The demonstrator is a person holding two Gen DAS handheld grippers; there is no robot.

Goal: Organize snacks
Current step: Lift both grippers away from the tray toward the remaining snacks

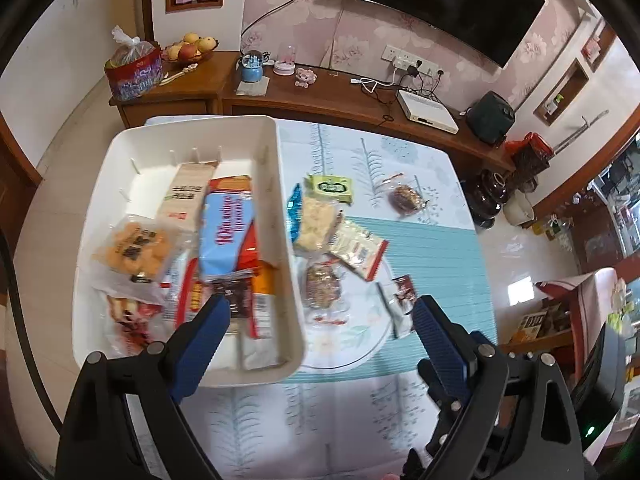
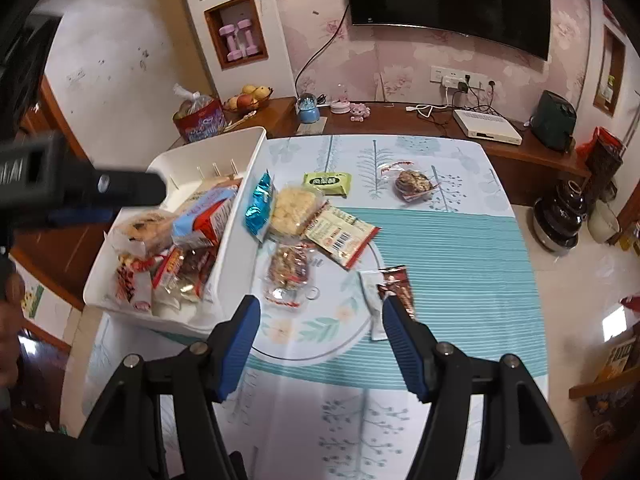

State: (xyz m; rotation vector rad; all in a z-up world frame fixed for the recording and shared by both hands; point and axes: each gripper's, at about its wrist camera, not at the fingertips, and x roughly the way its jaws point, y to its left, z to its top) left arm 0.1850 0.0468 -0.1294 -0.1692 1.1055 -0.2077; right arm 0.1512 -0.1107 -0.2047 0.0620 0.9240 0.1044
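A white bin [image 1: 200, 124] stands at the table's left and holds several snack packs, among them a blue-and-white box [image 1: 224, 232]. To its right, loose on the cloth, lie a green packet [image 1: 330, 189], a blue packet [image 2: 260, 204], a pale rice cake [image 2: 294, 210], a white-and-red packet [image 2: 340, 236], a clear-wrapped nut cake [image 2: 288, 270], a brown sachet [image 2: 396, 284] and a far nut cookie [image 2: 414, 182]. My left gripper [image 1: 320, 312] hangs open, straddling the bin's near right wall, with nothing held. My right gripper [image 2: 320, 308] is open above the nut cake and sachet, also with nothing in it.
A round glass disc [image 2: 340, 344] lies under the near snacks. Behind the table runs a wooden cabinet [image 1: 320, 96] with a fruit bowl [image 1: 192, 48], a red bag [image 1: 134, 70] and a white box [image 1: 426, 110]. The left gripper's black body [image 2: 80, 192] hovers over the bin. Bare floor lies to the right.
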